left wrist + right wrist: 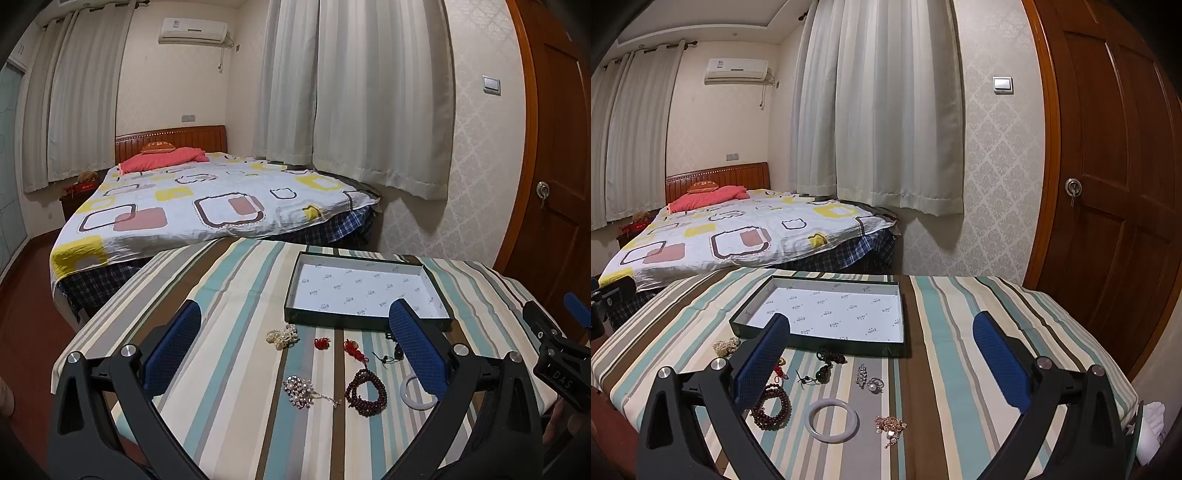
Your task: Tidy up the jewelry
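Jewelry lies on the striped tablecloth in front of a shallow dark-rimmed box (295, 280) (903, 325) with a white printed lining, which holds nothing. In the left wrist view I see a pearl cluster (282, 336), red pieces (322, 342), a silver pearl brooch (299, 391), a dark red bead bracelet (365, 387) and part of a white bangle (412, 393). The right wrist view shows the bangle (831, 421), bead bracelet (772, 406), a gold piece (889, 424), rings (868, 380) and dark pendants (823, 373). My left gripper (295, 326) and right gripper (882, 339) hover open and empty above them.
The table (960, 332) stands at the foot of a bed (207, 199) with a patterned sheet. Curtains (879, 110) and a wall are behind; a wooden door (1115, 184) is at the right. The right gripper's body (554, 339) shows at the right edge of the left wrist view.
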Demonstrator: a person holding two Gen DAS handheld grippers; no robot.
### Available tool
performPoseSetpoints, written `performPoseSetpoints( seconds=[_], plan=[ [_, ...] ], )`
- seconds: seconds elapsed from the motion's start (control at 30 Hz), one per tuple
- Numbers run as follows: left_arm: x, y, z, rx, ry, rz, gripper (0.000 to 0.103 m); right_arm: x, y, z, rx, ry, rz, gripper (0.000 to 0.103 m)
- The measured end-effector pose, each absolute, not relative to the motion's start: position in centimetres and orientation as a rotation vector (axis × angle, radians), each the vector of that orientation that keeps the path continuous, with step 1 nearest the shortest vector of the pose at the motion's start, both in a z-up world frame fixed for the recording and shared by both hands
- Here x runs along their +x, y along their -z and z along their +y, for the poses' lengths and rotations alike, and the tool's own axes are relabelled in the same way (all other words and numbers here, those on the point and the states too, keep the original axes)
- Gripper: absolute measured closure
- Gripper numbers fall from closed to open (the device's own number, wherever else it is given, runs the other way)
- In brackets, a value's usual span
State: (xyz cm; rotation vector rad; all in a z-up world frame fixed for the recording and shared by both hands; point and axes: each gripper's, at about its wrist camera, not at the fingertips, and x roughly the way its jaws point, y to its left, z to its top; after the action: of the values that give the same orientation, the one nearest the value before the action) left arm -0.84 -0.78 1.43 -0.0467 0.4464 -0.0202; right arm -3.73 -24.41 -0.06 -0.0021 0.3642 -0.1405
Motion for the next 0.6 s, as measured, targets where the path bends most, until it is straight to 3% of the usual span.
performPoseSetpoints(
  seconds=[0.6],
  plan=[
    [-0.84,-1.42,-0.79,-0.046,0.02,0.446,0.004,-3.86,-0.1,-24.44,-0.001,0.141,0.363,0.006]
  ],
)
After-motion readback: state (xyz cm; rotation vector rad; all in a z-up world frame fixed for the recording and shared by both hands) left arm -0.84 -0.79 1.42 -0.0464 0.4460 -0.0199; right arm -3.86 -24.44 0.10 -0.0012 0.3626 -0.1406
